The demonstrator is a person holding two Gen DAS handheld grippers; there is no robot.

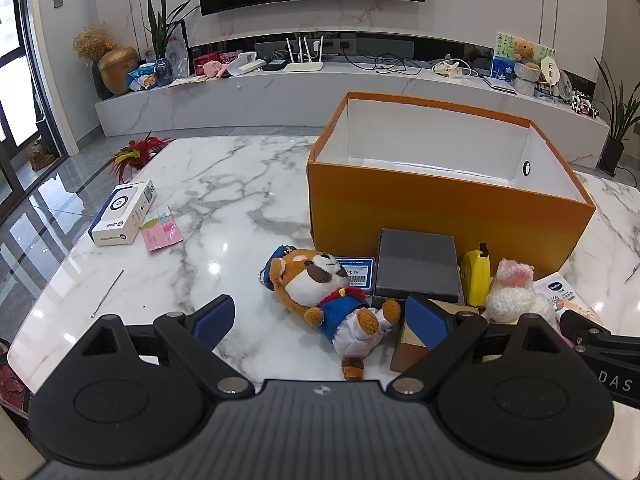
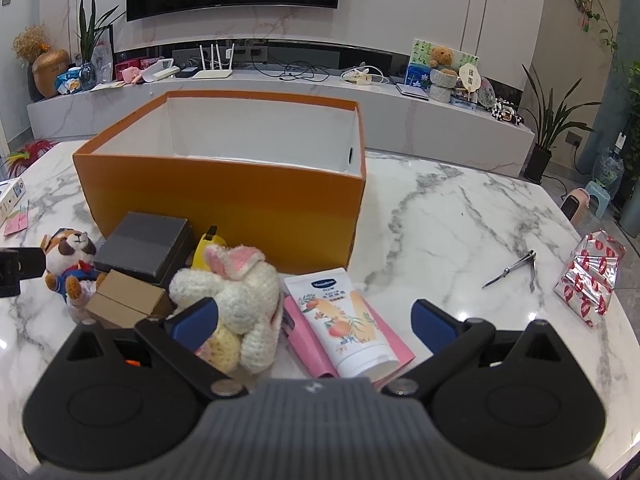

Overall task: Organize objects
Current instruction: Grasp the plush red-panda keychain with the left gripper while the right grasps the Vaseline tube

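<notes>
An empty orange box (image 1: 440,216) (image 2: 224,204) with white inside stands on the marble table (image 1: 224,216). In front of it lie a brown plush animal in blue (image 1: 328,288) (image 2: 72,256), a dark grey box (image 1: 418,266) (image 2: 146,246), a yellow tape measure (image 1: 476,276), a small cardboard box (image 2: 124,300), a knitted white rabbit (image 2: 236,296) (image 1: 516,292), and a lotion tube (image 2: 344,320) on a pink booklet (image 2: 396,344). My left gripper (image 1: 320,316) stands open around the plush's legs, not touching. My right gripper (image 2: 316,324) is open above the tube and rabbit.
A white device box (image 1: 122,212) and pink packet (image 1: 162,232) lie at the table's left. A thin metal pick (image 1: 106,294) rests near the left edge. Nail clippers (image 2: 516,268) and a red-patterned foil pack (image 2: 592,280) sit at the right. A TV cabinet stands behind.
</notes>
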